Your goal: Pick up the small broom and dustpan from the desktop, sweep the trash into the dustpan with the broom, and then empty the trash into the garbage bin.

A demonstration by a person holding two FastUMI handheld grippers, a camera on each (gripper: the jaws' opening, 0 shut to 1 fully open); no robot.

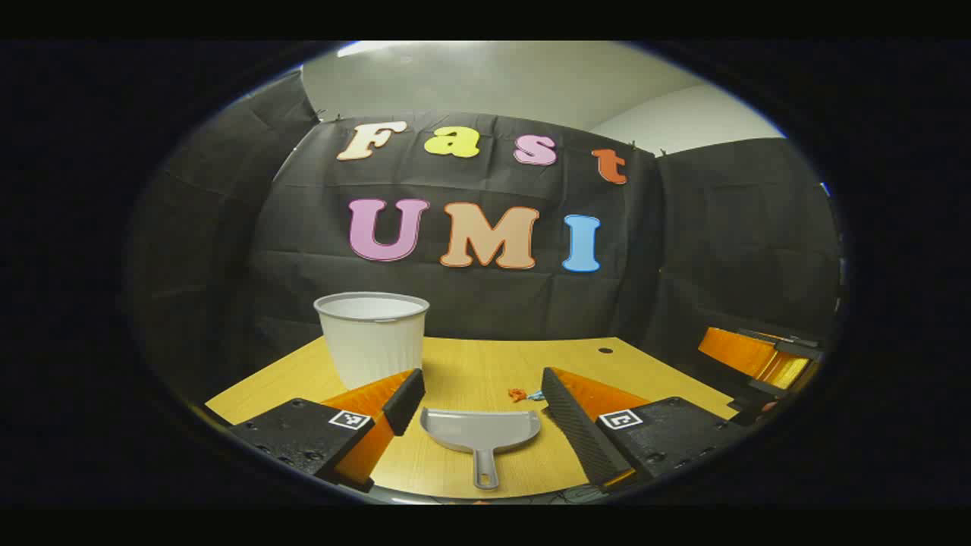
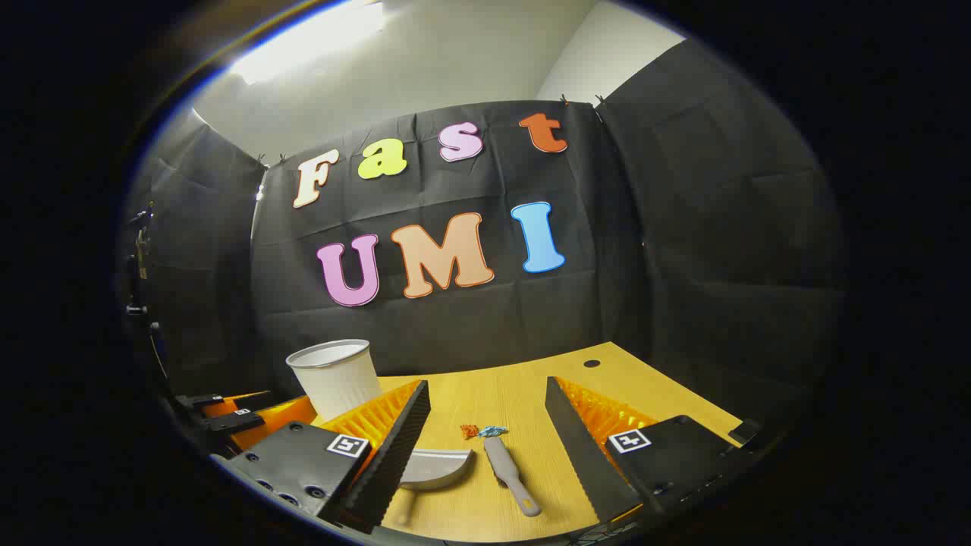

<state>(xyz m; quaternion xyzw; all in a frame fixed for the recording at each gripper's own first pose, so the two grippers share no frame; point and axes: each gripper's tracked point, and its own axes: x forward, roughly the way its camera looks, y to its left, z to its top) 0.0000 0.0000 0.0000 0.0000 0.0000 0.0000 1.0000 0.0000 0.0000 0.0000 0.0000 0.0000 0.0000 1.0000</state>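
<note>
A grey dustpan (image 1: 482,431) lies on the wooden desktop (image 1: 470,371), its handle pointing toward me, between and just beyond the open fingers of my left gripper (image 1: 482,383). Small red and blue trash (image 1: 520,394) sits just past the pan's right corner. In the right gripper view, the small grey broom (image 2: 510,469) lies on the desk with its head by the trash (image 2: 470,431), and the dustpan (image 2: 438,466) is to its left. My right gripper (image 2: 485,390) hangs open above them, holding nothing. The white garbage bin (image 1: 372,337) stands at the back left.
The bin (image 2: 337,375) is upright near the desk's far left side. A dark cable hole (image 1: 604,349) marks the desk's back right. The right gripper (image 1: 758,360) shows at the far right of the left gripper view; the left gripper (image 2: 227,417) shows low left in the right gripper view.
</note>
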